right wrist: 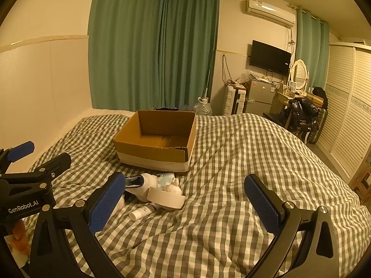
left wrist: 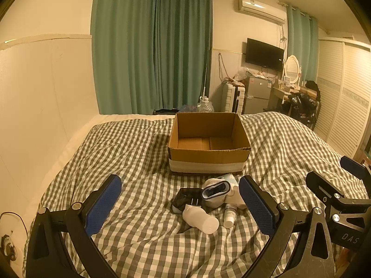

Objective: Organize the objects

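Note:
A small pile lies on the checked bedspread in front of an empty cardboard box (left wrist: 208, 156). In it are a white plug charger (left wrist: 200, 219), a small white tube (left wrist: 229, 215), a black pouch (left wrist: 185, 197) and a white sock with a blue band (left wrist: 215, 191). My left gripper (left wrist: 180, 206) is open, its blue pads either side of the pile and above it. My right gripper (right wrist: 185, 201) is open over bare bedspread, right of the tube (right wrist: 145, 210), a white roll (right wrist: 167, 197) and the sock (right wrist: 139, 183). The box (right wrist: 150, 154) stands beyond them.
The bed (left wrist: 116, 143) runs along a wall on the left. Past its far end are green curtains (left wrist: 150, 46), a water jug (left wrist: 205, 106), a small fridge (left wrist: 257, 92) and a dressing table (left wrist: 292, 88). Louvred wardrobe doors (right wrist: 347, 115) line the right side.

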Available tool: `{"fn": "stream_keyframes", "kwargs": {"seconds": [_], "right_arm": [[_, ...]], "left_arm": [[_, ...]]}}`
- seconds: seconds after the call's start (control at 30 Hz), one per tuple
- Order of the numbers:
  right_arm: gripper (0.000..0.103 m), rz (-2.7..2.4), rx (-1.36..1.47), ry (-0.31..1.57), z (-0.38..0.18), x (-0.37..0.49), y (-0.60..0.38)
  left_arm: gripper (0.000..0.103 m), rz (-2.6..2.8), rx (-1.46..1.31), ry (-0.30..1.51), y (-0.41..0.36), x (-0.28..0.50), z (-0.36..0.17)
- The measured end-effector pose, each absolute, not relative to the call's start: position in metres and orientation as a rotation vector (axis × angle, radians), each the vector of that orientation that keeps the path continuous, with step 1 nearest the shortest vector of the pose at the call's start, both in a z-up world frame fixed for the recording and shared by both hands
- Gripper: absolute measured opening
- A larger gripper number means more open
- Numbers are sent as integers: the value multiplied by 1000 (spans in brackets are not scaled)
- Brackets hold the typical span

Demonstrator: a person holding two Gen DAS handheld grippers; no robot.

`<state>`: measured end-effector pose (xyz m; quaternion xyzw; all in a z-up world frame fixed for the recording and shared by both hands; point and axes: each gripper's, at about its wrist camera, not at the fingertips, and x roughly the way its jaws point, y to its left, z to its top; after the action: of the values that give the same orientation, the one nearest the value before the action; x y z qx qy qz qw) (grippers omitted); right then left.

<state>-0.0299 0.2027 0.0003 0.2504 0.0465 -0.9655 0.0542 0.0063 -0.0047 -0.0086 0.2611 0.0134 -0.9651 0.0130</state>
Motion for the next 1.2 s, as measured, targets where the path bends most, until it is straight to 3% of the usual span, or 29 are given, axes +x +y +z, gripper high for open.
{"fn": "stream_keyframes", "kwargs": {"seconds": [0.87, 1.2], "right_arm": [[103, -2925, 778, 156, 0, -32, 200], [103, -2902, 963, 164, -28, -64, 202]], "left_arm": [[103, -3005, 861, 28, -4, 1, -14], [103, -2970, 980, -1, -1, -23, -38]]}}
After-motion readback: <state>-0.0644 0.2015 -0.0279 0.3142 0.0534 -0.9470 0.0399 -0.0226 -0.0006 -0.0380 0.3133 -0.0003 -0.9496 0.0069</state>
